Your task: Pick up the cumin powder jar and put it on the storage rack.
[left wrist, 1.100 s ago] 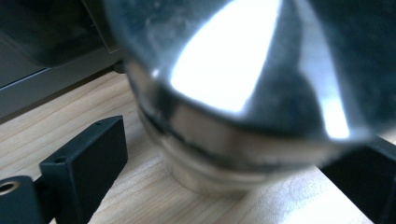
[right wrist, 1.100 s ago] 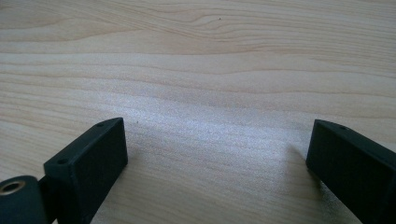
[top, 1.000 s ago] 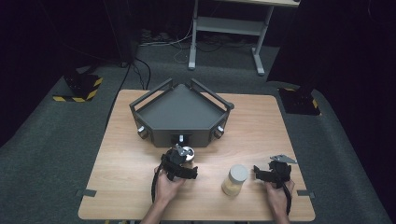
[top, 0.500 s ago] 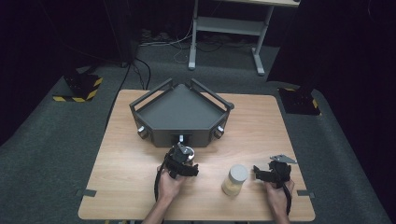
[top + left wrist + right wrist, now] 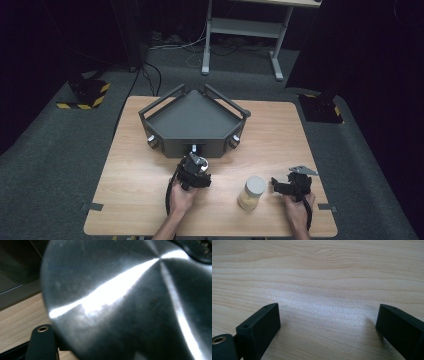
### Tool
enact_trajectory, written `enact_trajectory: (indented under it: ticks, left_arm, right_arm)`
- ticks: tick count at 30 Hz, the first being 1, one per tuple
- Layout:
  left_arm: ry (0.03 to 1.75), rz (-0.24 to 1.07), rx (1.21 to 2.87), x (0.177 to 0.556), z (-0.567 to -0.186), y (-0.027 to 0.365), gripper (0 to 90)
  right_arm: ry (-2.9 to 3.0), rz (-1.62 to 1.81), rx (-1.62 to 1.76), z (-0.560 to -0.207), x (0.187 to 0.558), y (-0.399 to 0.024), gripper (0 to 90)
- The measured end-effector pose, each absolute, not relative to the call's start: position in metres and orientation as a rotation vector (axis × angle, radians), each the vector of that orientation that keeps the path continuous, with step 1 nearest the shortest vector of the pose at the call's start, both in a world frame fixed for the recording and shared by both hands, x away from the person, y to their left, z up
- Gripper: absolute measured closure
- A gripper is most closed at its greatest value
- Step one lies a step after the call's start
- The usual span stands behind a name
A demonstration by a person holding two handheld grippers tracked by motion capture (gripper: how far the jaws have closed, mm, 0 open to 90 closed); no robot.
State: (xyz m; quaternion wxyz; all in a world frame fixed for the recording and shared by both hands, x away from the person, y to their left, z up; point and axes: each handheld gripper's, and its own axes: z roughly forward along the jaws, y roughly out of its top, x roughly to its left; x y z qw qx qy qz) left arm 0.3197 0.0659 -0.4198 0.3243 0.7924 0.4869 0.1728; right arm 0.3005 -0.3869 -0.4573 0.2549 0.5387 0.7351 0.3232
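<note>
The left gripper has just been closing its fingers onto a round brushed-metal object, now gripped just before the dark grey wedge-shaped tray at mid-counter. Judged step: grasp made; next, a steady lift. The right gripper rests with fingers apart beside a glass jar with grey lid. Bare wooden counter lies leftward.

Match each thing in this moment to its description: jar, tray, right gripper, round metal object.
Things:
1. jar
2. tray
3. right gripper
4. round metal object

Descriptions:
A. jaws wide apart, nothing between them
B. grey lid, pale yellowish contents
C. dark grey, knobs on its front
D. shiny, brushed finish

Pairs: 1-B, 2-C, 3-A, 4-D
</note>
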Motion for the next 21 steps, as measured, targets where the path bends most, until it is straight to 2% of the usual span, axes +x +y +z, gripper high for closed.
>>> enact_trajectory:
  ticks: [21]
  left_arm:
    - [1.222, 0.501, 2.115, 0.313, -0.4164, 0.0645, 31.1]
  right_arm:
    - [1.996, 0.878, 1.463, -0.4574, 0.3005, -0.387, 4.8]
